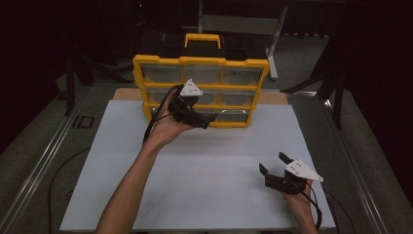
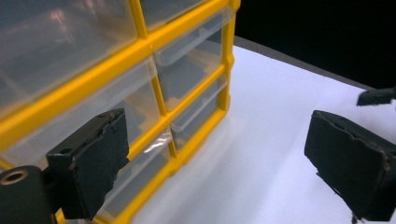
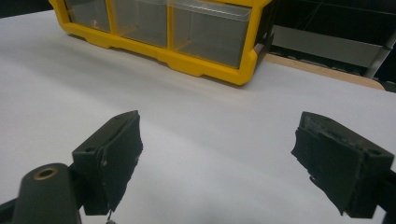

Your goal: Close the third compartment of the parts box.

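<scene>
Box: yellow drawer cabinet (image 1: 200, 90) with see-through plastic drawers (image 2: 189, 58), standing up on the white table (image 1: 204, 180).
Left gripper (image 1: 207, 122): wide open, holding nothing, just beside the bottom drawers.
Right gripper (image 1: 273, 165): wide open, holding nothing.

Setting: my recording bench in a lab or workshop. White board (image 1: 204, 185) on a grey table with metal rails (image 1: 46, 161); dark curtained surround; yellow drawer organiser (image 1: 199, 90) at upper centre (clear drawers); metal stand (image 1: 243, 24) behind.

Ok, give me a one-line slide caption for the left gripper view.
Left gripper, jaws open and empty, beside the lower clear drawers of the yellow organizer.
</scene>
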Available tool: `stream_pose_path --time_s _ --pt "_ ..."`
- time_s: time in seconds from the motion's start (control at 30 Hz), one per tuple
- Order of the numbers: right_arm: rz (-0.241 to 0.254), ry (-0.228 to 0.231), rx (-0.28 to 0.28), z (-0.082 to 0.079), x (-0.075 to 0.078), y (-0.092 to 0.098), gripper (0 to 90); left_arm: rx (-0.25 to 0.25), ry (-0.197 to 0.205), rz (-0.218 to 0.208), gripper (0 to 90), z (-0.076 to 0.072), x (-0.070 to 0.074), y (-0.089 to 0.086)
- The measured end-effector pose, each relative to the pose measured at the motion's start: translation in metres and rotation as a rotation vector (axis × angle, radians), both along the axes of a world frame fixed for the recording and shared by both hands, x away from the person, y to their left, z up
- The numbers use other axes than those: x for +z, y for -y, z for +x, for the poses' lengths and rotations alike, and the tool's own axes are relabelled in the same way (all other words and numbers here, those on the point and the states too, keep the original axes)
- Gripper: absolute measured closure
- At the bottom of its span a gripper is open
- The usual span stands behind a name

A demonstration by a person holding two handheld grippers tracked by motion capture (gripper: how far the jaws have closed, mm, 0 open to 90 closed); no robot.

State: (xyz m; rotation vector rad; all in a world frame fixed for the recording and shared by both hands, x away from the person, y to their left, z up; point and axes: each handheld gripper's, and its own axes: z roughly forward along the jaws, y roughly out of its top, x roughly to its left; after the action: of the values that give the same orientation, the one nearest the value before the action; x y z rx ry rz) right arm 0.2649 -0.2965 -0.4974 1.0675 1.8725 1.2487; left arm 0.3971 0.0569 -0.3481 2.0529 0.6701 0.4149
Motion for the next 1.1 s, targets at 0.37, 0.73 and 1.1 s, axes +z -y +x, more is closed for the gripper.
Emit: stream_pose_path --time_s 0.37,0.73,1.1 --pt "0.000 0.003 0.002 0.000 0.000 0.000 14.7 0.022 -0.017 -0.020 4.9 -0.014 -0.026 -0.025" --pt "0.009 0.004 0.006 0.000 0.000 0.000 14.6 0.008 0.016 0.003 7.9 -0.042 -0.051 -0.042" --pt "0.020 0.005 0.021 -0.002 0.001 -0.001 14.6 -0.015 -0.040 0.007 10.9 -0.060 -0.079 -0.055"
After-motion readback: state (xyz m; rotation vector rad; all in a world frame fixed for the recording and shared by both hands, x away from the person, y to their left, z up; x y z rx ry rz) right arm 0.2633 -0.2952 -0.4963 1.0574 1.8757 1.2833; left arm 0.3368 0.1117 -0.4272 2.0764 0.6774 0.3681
